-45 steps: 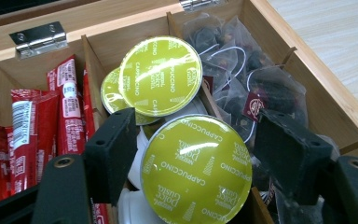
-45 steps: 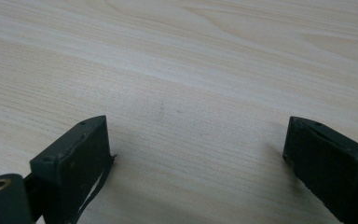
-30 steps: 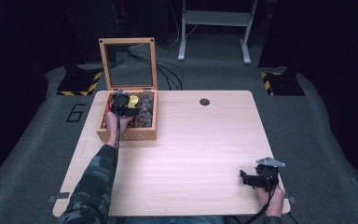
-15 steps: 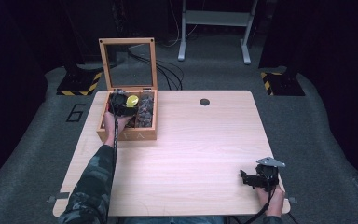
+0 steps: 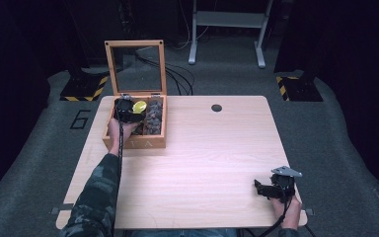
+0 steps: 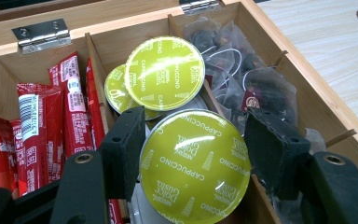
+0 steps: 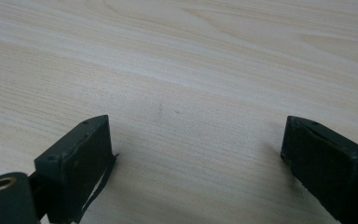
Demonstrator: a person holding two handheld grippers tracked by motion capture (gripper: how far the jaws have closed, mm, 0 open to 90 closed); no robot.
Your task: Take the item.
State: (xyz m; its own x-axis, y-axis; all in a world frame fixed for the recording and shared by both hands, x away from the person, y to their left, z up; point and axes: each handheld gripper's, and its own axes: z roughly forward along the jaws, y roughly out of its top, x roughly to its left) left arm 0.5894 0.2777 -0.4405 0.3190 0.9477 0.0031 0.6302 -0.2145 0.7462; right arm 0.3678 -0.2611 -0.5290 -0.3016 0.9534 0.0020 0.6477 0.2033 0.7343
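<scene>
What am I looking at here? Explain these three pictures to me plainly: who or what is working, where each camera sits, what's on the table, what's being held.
No robot: a person sits at a wooden table and holds a two-jaw grasping tool in each hand.

The high view looks down from above the person. The other two come from small cameras that ride on each tool and look along its black jaws.

On the table stands a wooden box with its glass lid up. Inside it, the left gripper view shows red sachets, green cappuccino capsules and dark tea bags, each in its own compartment.

The left tool has its jaws on either side of one capsule, seemingly gripping it. The right tool is open over bare table near the person, holding nothing.
</scene>
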